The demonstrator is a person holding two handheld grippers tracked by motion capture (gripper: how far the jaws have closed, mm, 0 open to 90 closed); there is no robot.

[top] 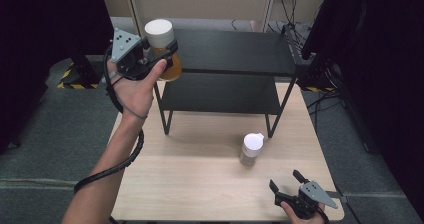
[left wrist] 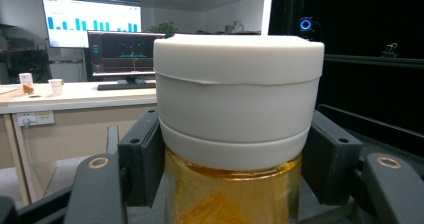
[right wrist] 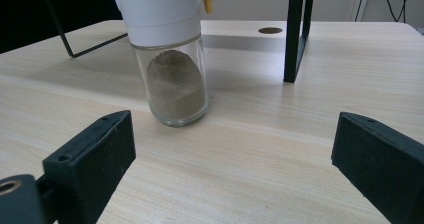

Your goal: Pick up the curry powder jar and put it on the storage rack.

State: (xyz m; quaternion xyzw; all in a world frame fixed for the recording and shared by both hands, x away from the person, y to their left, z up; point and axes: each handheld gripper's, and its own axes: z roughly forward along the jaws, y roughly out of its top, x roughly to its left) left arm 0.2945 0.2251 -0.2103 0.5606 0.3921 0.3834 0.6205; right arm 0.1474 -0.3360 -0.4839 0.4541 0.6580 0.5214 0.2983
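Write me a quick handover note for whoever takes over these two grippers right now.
Left gripper: shut on the amber jar, fingers clamped just below its white lid, held upright in the air by the top left corner of the black shelf rack.
Right gripper: open, holding nothing, low over the near right part of the table, pointing at the spice jar.
Spice jar: upright on the table in front of the rack, untouched.
Done: amber jar picked up.
Left: probably set it on a rack shelf; the spice jar looks like the next to go.
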